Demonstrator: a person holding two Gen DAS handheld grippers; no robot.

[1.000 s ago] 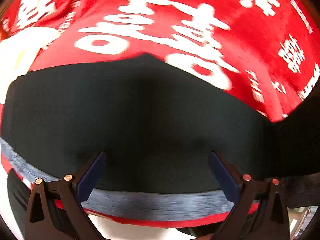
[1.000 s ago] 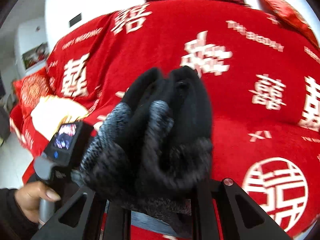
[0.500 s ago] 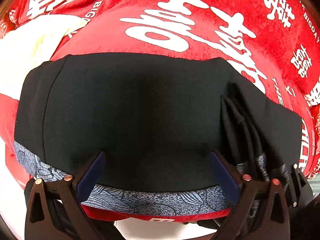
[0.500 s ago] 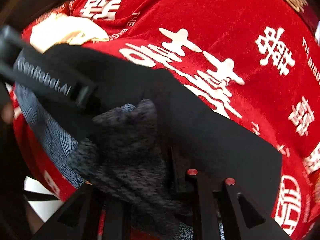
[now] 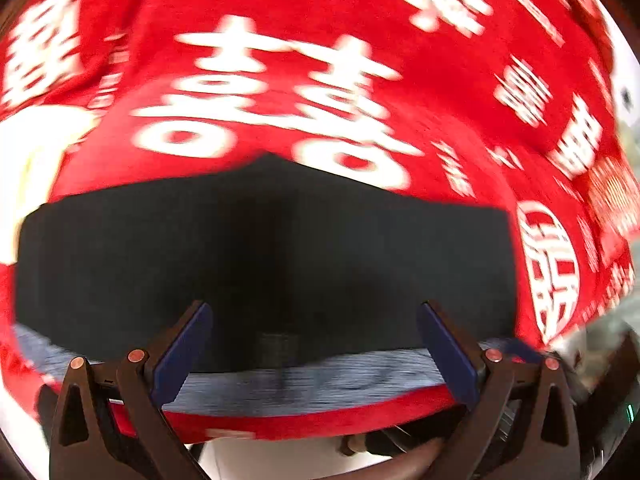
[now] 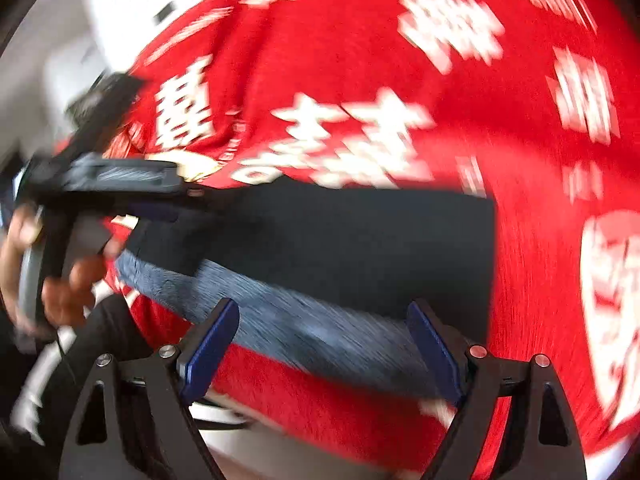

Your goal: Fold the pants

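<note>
The right claw [image 6: 320, 344] is spreading, having dropped the bunched pants [image 6: 360, 248], now folded flat mid-frame on the bed [image 6: 540, 240]; left claw [image 5: 316, 344] spread, empty.

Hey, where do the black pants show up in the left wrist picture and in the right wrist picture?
Left wrist view: the black pants fill the lower middle, folded flat, ahead of the open left tool.
Right wrist view: they lie across the middle, from centre left to right of centre, beyond the opening, empty right tool.
Shared landmark: the grey patterned band along their near edge, on the red blanket.
</note>
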